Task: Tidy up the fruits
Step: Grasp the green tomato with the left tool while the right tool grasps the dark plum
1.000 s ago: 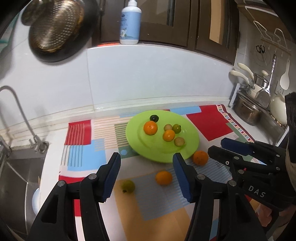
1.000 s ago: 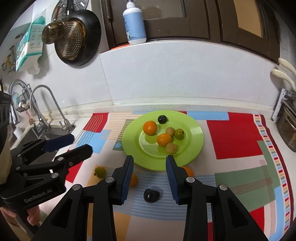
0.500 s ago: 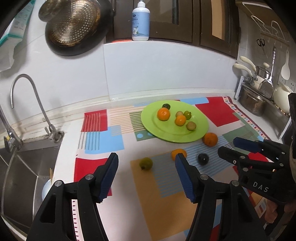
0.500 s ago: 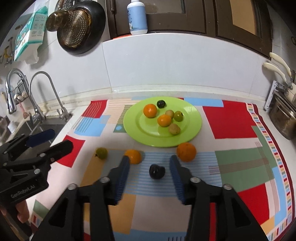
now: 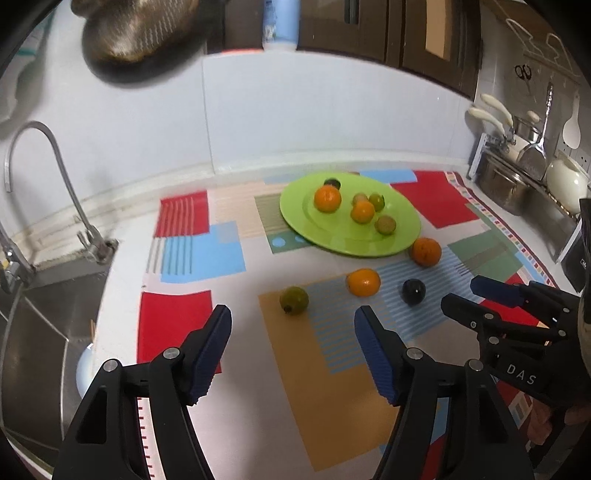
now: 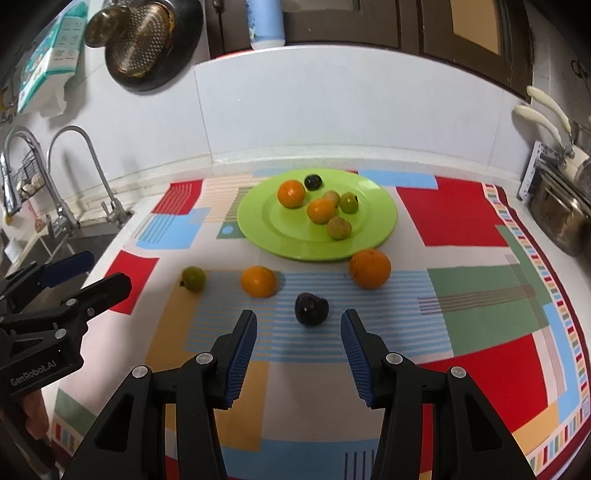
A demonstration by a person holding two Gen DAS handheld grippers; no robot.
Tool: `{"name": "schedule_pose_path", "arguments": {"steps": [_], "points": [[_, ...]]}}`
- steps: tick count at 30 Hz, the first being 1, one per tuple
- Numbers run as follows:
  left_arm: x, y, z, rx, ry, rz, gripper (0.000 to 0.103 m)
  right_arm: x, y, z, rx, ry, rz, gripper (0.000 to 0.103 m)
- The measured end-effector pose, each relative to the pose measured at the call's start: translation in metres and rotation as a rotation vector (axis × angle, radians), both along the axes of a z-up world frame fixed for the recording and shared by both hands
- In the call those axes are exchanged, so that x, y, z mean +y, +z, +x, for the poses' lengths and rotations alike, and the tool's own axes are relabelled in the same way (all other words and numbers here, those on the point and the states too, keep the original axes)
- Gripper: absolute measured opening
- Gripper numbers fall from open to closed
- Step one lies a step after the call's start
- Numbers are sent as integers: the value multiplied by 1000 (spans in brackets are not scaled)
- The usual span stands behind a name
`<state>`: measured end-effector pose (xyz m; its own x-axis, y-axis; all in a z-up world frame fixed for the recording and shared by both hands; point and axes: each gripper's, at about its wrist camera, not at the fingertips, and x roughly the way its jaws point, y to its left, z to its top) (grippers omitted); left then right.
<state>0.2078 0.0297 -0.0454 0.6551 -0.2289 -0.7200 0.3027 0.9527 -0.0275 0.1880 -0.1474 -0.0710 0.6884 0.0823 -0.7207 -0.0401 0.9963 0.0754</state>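
Observation:
A green plate (image 6: 373,225) (image 5: 291,206) holds several small fruits: oranges, green ones and a dark plum. Loose on the mat in front of it lie a green fruit (image 6: 193,278) (image 5: 294,300), a small orange (image 6: 258,281) (image 5: 363,282), a dark plum (image 6: 311,308) (image 5: 413,291) and a larger orange (image 6: 369,268) (image 5: 426,252). My right gripper (image 6: 298,345) is open and empty, just short of the dark plum. My left gripper (image 5: 292,345) is open and empty, a little short of the green fruit.
A patterned mat (image 6: 461,221) covers the counter. A sink with taps (image 5: 55,258) lies to the left. Pots and utensils (image 5: 517,173) stand at the right. A pan (image 6: 147,48) and a bottle (image 6: 266,26) are on the back wall.
Both grippers have pulled back from the plate and the right one has opened wider. The loose fruits now lie in front of the fingers instead of between or under them.

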Motion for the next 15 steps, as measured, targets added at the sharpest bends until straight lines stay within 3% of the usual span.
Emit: {"name": "schedule_pose_path", "arguments": {"steps": [15], "points": [[-14,-41,50,116,-30,39,68,-7,-29,36,78,-23,2,48]]}}
